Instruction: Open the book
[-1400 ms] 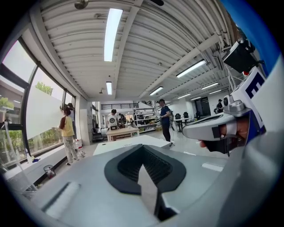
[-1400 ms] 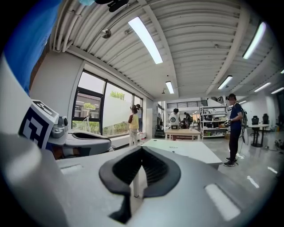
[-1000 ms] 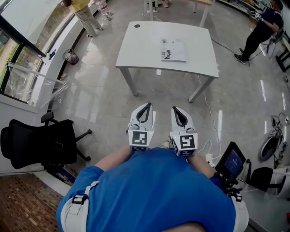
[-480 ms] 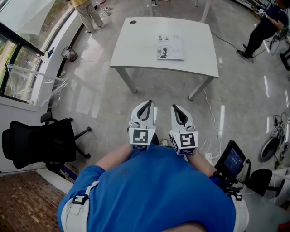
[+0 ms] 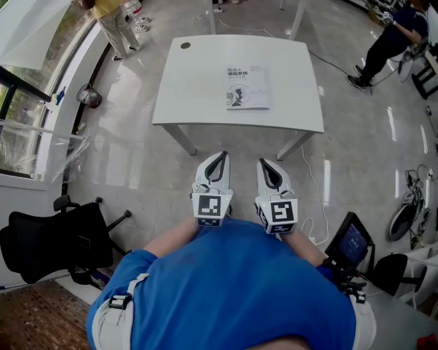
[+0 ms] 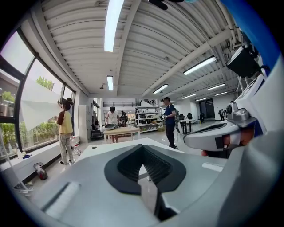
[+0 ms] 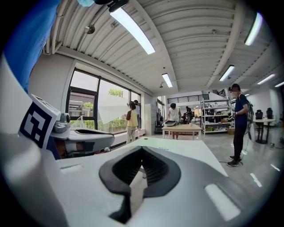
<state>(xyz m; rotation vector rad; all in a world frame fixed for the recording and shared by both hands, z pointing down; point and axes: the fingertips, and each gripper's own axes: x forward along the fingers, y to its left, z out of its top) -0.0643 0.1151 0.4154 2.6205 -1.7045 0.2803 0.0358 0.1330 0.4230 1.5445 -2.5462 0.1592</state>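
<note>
A closed book (image 5: 248, 87) with a white printed cover lies flat on the white table (image 5: 198, 96), right of its middle. Both grippers are held close to my chest, well short of the table and above the floor. In the head view the left gripper (image 5: 220, 156) and the right gripper (image 5: 264, 163) point at the table's near edge, side by side. Each is shut with nothing between its black pads. The left gripper (image 6: 142, 146) and the right gripper (image 7: 142, 149) each look along shut jaws at the table top (image 7: 191, 148).
A small dark round object (image 5: 185, 46) sits at the table's far left corner. A black office chair (image 5: 55, 239) stands at the left, a screen on a stand (image 5: 350, 243) at the right. A cable (image 5: 311, 181) runs over the floor. People stand at the back left (image 5: 109, 20) and back right (image 5: 390, 41).
The table and book have slid left and nearer in the head view as I step closer. Both grippers keep their place and stay shut.
</note>
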